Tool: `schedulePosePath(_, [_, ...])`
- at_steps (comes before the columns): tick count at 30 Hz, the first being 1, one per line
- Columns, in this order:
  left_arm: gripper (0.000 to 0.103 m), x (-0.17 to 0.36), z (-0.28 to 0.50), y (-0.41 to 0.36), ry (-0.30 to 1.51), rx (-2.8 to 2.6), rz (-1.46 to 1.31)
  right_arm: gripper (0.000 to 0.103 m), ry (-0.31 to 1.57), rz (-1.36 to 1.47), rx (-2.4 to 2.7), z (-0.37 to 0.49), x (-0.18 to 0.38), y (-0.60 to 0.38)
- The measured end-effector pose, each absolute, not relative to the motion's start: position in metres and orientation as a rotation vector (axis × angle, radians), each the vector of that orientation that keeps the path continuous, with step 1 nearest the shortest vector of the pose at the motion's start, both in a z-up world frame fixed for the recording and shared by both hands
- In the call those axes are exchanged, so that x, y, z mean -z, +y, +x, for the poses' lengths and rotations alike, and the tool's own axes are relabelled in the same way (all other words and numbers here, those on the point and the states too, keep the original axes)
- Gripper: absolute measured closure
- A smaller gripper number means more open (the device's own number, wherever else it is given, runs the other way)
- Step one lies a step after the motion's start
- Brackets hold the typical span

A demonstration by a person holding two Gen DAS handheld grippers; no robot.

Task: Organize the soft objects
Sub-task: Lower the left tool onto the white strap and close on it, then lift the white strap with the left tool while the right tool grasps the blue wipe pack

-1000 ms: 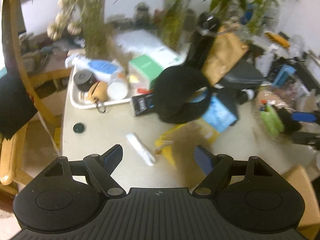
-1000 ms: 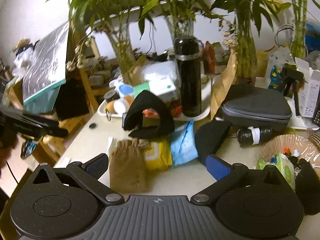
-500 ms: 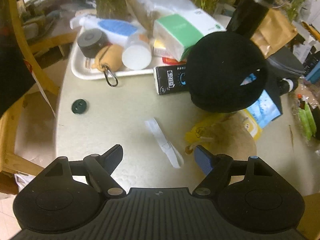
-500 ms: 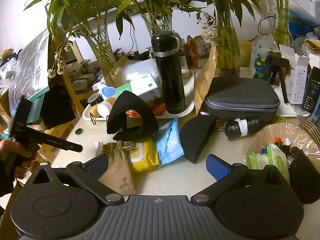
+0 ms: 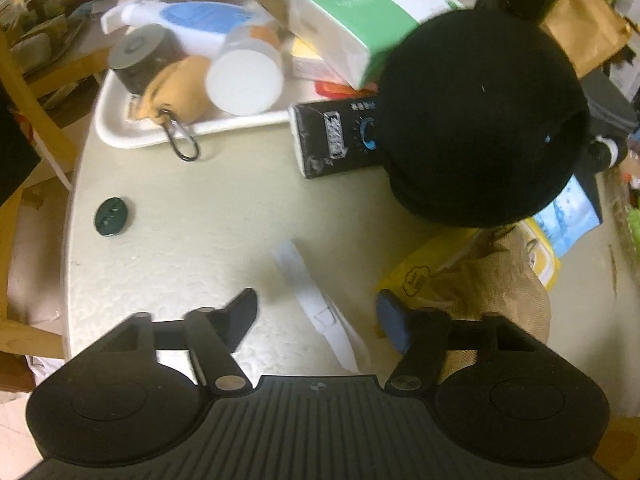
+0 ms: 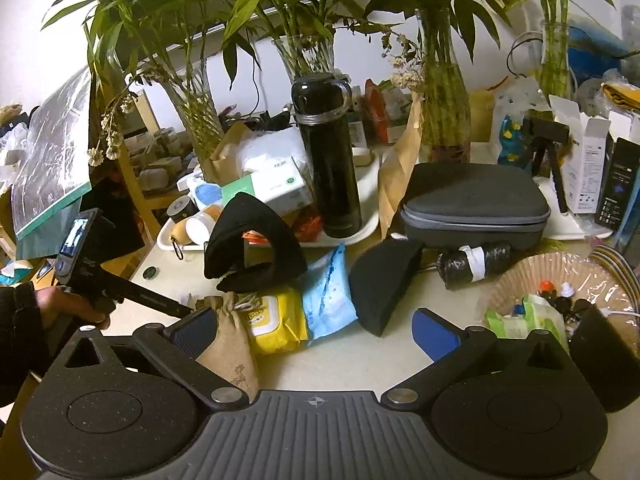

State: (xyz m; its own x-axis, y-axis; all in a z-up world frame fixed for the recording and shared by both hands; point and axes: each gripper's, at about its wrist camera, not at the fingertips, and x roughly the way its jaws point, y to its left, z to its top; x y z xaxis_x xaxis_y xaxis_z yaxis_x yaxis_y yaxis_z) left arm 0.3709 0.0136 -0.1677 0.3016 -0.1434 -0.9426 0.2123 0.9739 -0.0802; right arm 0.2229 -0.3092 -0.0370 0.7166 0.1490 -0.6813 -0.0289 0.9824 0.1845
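The left gripper (image 5: 318, 312) hangs low over the pale, pebbled tabletop (image 5: 192, 232), its two fingers spread wide with nothing between them but a flat white paper strip (image 5: 316, 304) lying on the surface. Just right of its blue-padded right finger (image 5: 394, 320) sits the tan drawstring cloth pouch (image 5: 492, 284), crumpled and coarse-woven, resting partly on a glossy yellow wet-wipe packet (image 5: 424, 268). Farther off, a rounded black fleece cap (image 5: 480, 120) covers the end of a black printed carton (image 5: 336, 140). The right gripper (image 6: 316, 328) likewise stands with its fingers apart and empty, near the table's front edge; the pouch (image 6: 230, 340) is beside its left finger, with the yellow packet (image 6: 276, 320), a crinkled blue wipe packet (image 6: 326, 292) and a black wedge-shaped fabric piece (image 6: 380, 280) ranged to the right.
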Motion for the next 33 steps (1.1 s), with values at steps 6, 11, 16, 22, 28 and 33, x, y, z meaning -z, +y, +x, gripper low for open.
schedulePosePath(6, [0.089,0.174,0.368,0.01,1.264,0.196,0.122,0.0,0.771,0.149,-0.086,0.223,0.039,-0.31])
schedulePosePath(11, [0.099,0.173,0.362,0.014,1.259,0.175,0.115,0.0,0.777,0.142,-0.076,0.224,0.04,-0.31])
schedulePosePath(16, [0.1,0.152,0.36,0.022,1.209,0.163,0.094,0.0,0.783,0.128,-0.063,0.226,0.041,-0.31])
schedulePosePath(22, [0.1,0.118,0.35,0.033,1.128,0.202,0.005,0.0,0.791,0.074,-0.058,0.229,0.045,-0.304])
schedulePosePath(28, [0.1,0.078,0.332,0.043,1.026,0.217,-0.048,0.0,0.781,0.006,-0.081,0.237,0.048,-0.298])
schedulePosePath(33, [0.1,0.059,0.313,0.049,0.981,0.229,-0.07,0.0,0.785,-0.059,-0.123,0.253,0.056,-0.29])
